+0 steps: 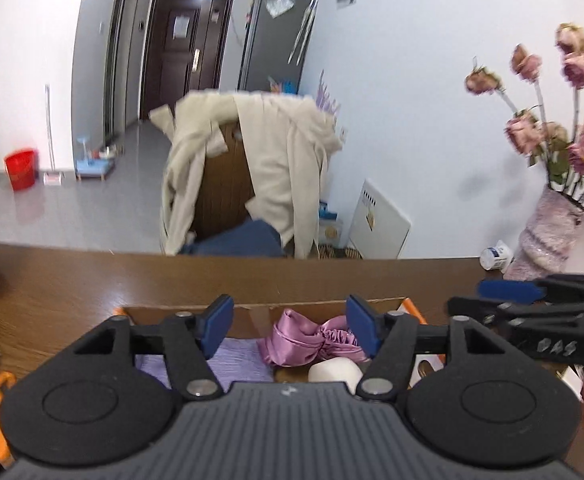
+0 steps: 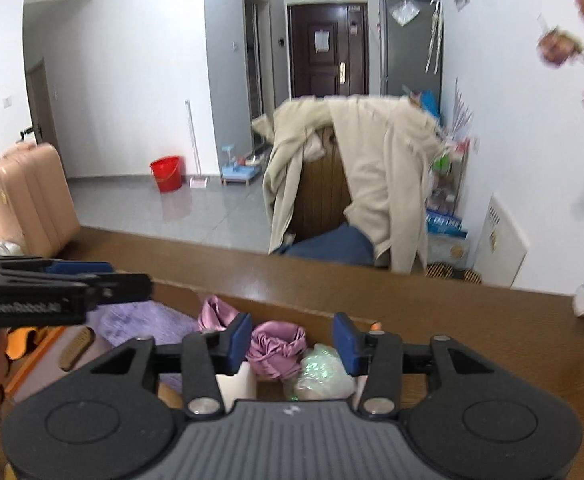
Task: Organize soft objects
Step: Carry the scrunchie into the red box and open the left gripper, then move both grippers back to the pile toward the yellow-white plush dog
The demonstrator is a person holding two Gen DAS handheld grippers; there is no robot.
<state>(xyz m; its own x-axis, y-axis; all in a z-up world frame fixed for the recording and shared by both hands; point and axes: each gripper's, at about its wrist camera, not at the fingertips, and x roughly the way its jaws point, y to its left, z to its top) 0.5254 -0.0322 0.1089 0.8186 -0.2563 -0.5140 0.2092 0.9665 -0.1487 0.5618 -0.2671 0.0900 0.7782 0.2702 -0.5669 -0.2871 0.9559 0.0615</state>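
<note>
Left wrist view: crumpled pink satin cloth (image 1: 310, 338) lies in the open brown cardboard box (image 1: 252, 314), just ahead of and below the left gripper (image 1: 290, 326), in the gap between its blue pads but not touched by either. Left jaws stand released, nothing gripped. Flat lilac ribbed cloth (image 1: 236, 362) sits in the box under the left-hand pad; a white rounded soft block (image 1: 334, 372) lies just below the pink cloth, near the right-hand pad. Right gripper (image 1: 488, 298) enters from the right edge, seen side-on, beside the box and over the brown wooden table (image 1: 92, 284).

Right wrist view: same pink satin cloth (image 2: 278, 350) bunched between the pads of the right gripper (image 2: 292, 342), close to the left-hand pad, no clear press; jaws parted, released. A clear crinkly plastic bag (image 2: 320, 372) sits just right of the cloth, below the right-hand pad. Lilac cloth (image 2: 144, 322) lies off to the left, under the left gripper (image 2: 132, 280).

Further out beyond the table: a wooden chair draped with a beige coat (image 1: 276, 168), a red plastic bucket (image 1: 22, 168) on the grey floor, and a pink vase of dried roses (image 1: 548, 232) far right on the table.
</note>
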